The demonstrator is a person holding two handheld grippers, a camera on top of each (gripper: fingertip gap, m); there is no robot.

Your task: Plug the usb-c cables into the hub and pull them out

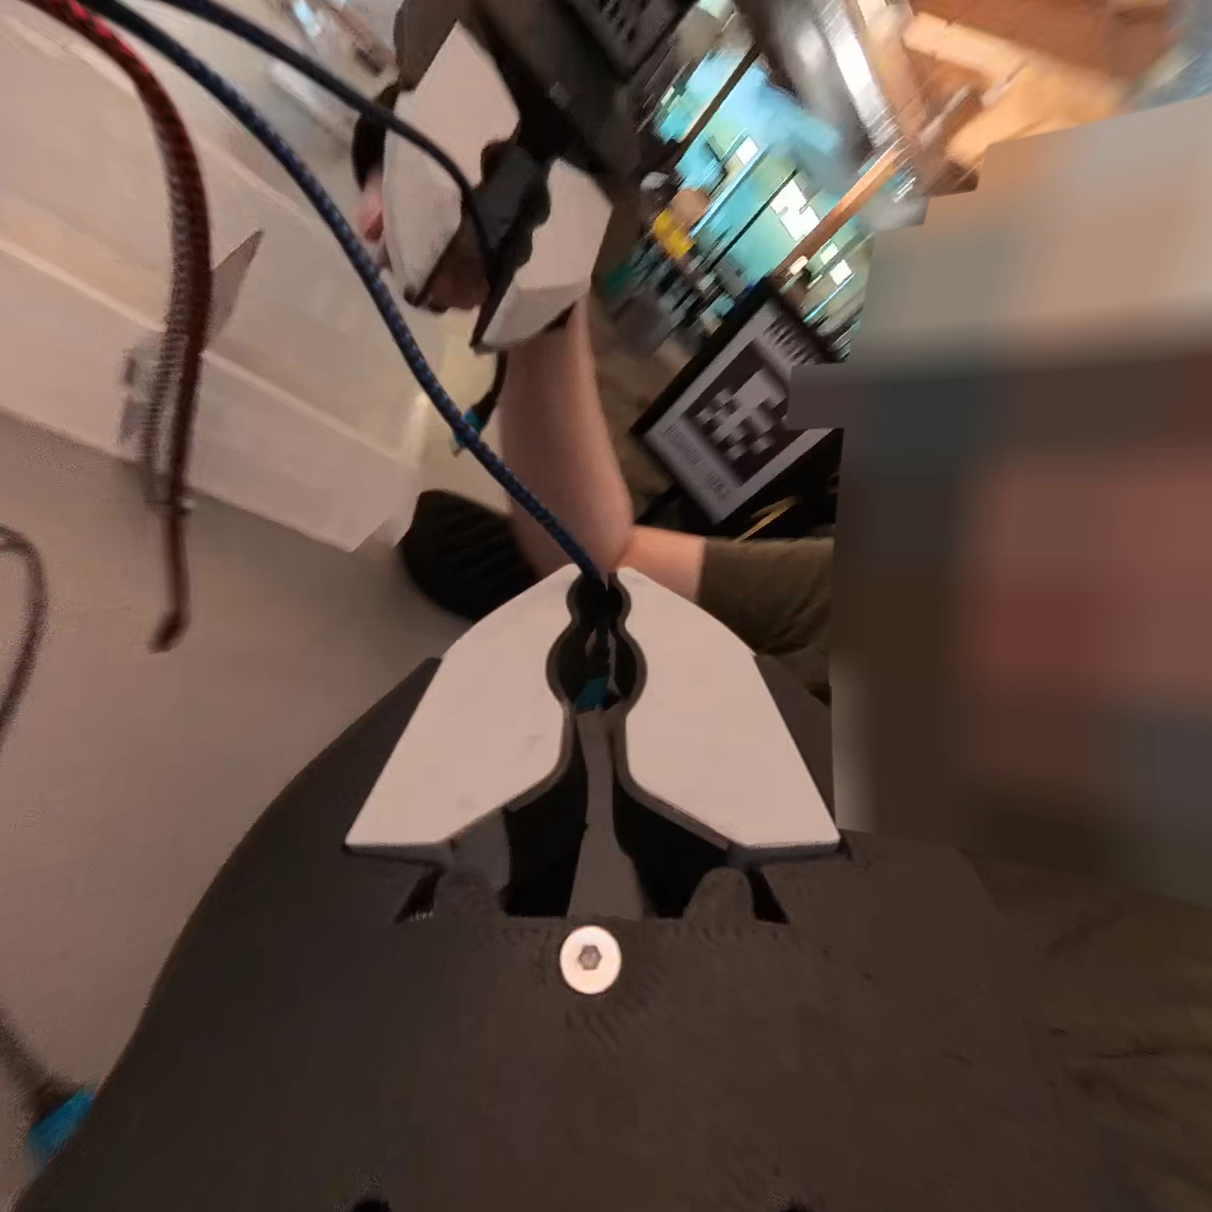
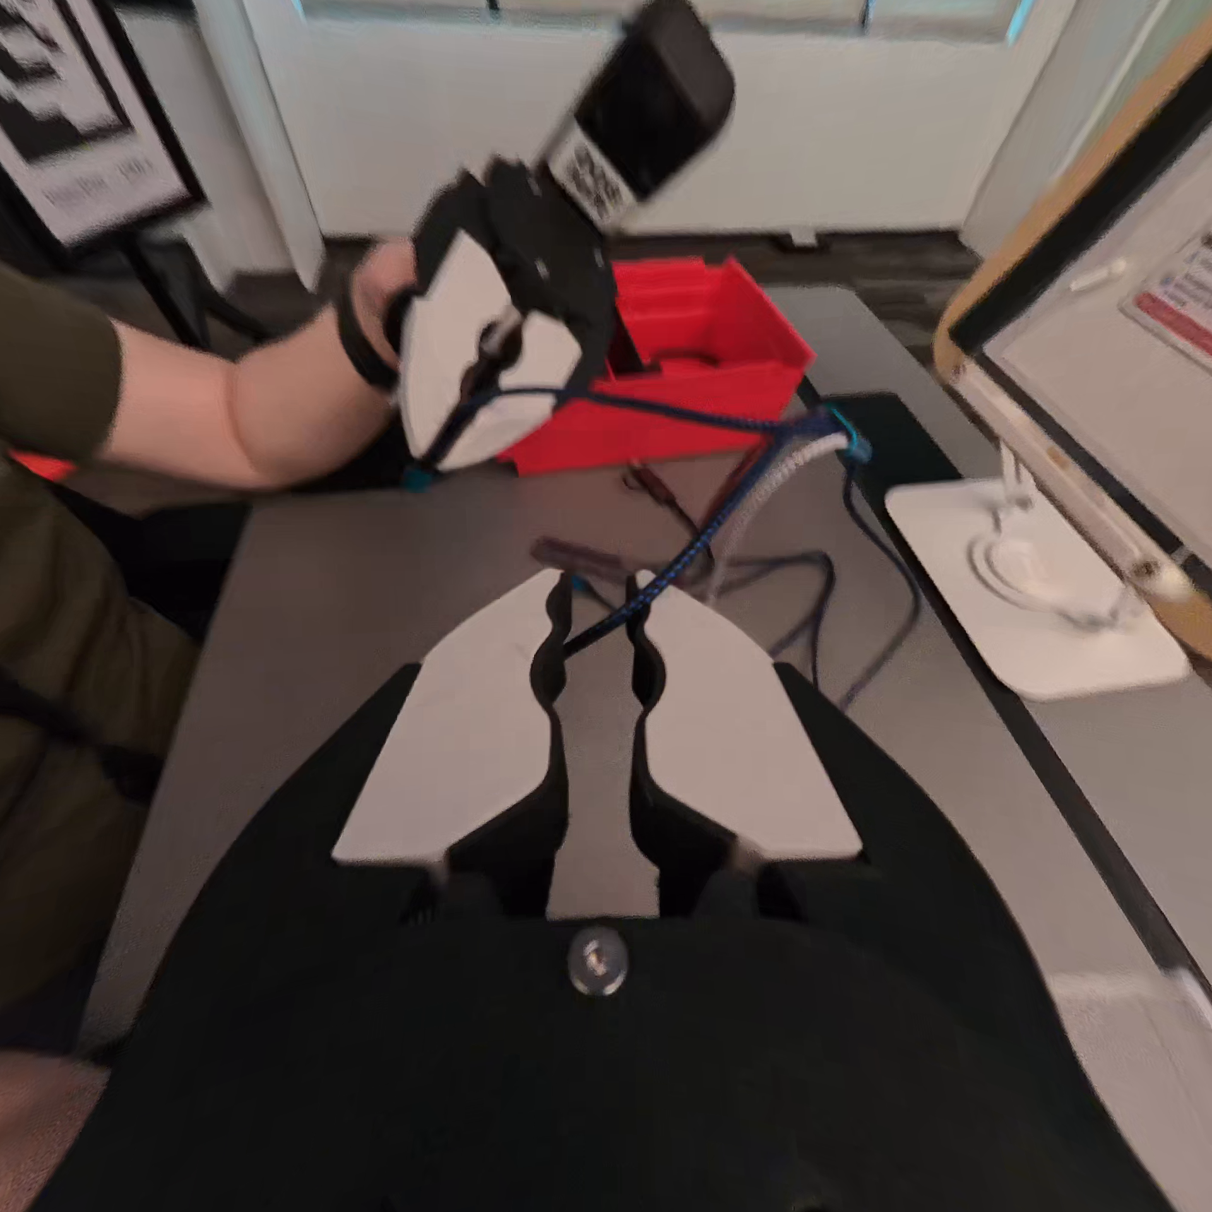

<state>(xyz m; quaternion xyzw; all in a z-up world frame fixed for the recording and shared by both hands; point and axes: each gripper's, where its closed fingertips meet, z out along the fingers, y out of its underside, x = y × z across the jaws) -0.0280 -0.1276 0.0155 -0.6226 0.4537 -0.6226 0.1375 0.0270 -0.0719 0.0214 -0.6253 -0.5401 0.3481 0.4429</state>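
My left gripper (image 1: 600, 584) is shut on a blue braided cable (image 1: 406, 341), raised off the table, with a teal-tipped end sitting between the fingers. It also shows in the right wrist view (image 2: 485, 367), up left by the red bin. My right gripper (image 2: 598, 580) is open above the grey table (image 2: 367, 623); the blue cable (image 2: 695, 544) crosses the gap between its fingers. A small dark flat block (image 2: 577, 554), blurred, perhaps the hub, lies just beyond the fingertips. The cables meet in a tied bundle (image 2: 820, 433). The right gripper (image 1: 505, 190) also shows far off in the left wrist view.
A red bin (image 2: 708, 367) stands at the back of the table. A white monitor stand (image 2: 1023, 590) and the monitor (image 2: 1115, 328) are on the right. A red braided cable (image 1: 187, 315) hangs at left. A marker board (image 1: 734, 426) stands behind the person's arm (image 1: 564, 446). There is about 8 cm between the tips of the two grippers.
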